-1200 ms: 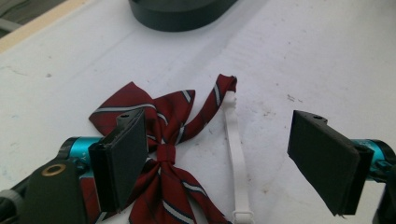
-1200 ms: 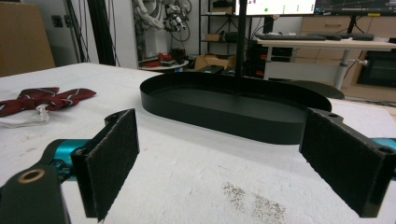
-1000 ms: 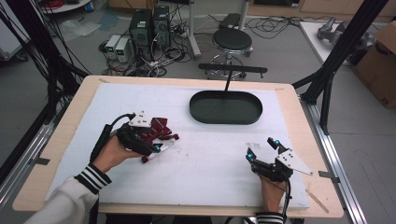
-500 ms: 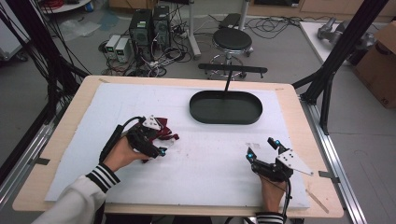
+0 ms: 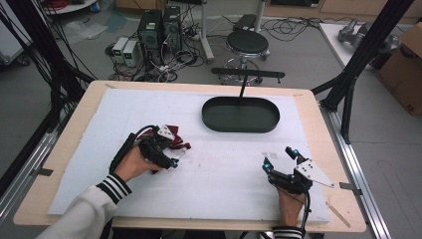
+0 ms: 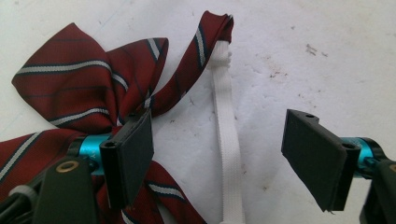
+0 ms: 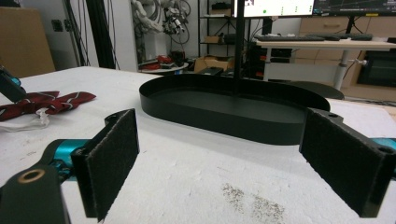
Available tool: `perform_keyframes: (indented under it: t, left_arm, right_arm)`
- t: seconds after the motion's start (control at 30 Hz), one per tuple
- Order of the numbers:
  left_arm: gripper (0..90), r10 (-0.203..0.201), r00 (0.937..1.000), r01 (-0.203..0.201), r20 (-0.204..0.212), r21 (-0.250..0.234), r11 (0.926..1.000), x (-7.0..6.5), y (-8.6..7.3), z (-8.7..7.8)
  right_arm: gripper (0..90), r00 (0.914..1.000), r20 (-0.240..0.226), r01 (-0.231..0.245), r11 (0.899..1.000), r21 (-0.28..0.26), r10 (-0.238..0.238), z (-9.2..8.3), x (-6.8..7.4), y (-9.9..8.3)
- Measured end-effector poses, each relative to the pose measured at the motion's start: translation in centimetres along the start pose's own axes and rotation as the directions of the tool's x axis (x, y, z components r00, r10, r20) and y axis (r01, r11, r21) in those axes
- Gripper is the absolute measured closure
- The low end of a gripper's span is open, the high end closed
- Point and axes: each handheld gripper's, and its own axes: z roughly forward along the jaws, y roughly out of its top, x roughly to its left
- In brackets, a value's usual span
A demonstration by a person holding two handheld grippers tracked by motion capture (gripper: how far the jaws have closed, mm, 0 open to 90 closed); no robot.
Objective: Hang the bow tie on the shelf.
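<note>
From the high view, the left gripper [image 5: 166, 149] was set over the striped bow tie [image 5: 175, 140], at eight o'clock from the black tray [image 5: 240, 114]. In the left gripper view, its jaws, just narrowing, were spread astride the white strap [image 6: 227, 135], nothing pinched yet. In the right gripper view, the right gripper [image 7: 219, 163] was parked, released, facing the tray.

The bow tie [image 6: 70, 93] runs off the frame's left edge — its white strap [image 6: 229, 154] off the bottom.

A grey floor behind the table holds a black stool [image 5: 247, 42], computer towers [image 5: 159, 27] and tangled cables [image 5: 298, 25].
</note>
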Motion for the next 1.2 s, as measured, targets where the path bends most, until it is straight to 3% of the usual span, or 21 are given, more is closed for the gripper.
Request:
perform_keyframes:
  t: [0.33,0.6,0.77,1.0,1.2]
  left_arm:
    - [30.9,0.001,0.9999,-0.002,0.013,0.077,0.9971,-0.1,0.3,0.5]
    - [36.6,0.034,0.9992,-0.036,0.02,0.12,0.9922,-0.4,0.7,1.0]
    - [37.0,0.056,0.9984,-0.056,0.005,0.164,0.9848,-0.5,0.7,1.6]
    - [48.6,0.046,0.9978,-0.054,0.047,0.178,0.9825,-0.2,0.9,1.7]
    - [57.7,0.007,0.9981,-0.019,0.061,0.194,0.9807,0.2,1.2,1.7]
  right_arm:
    - [11.1,1.0,0.0,-0.001,1.0,0.001,0.001,0.0,0.0,0.0]
    - [11.1,1.0,0.0,-0.01,1.0,0.001,0.01,0.0,0.0,0.0]
    - [11.1,1.0,0.001,-0.009,1.0,-0.004,0.009,0.0,0.0,0.0]
    - [11.1,0.9999,0.0,-0.017,1.0,-0.001,0.017,-0.1,0.0,0.0]
    - [11.1,0.9998,0.0,-0.018,1.0,-0.002,0.018,-0.1,0.0,0.0]
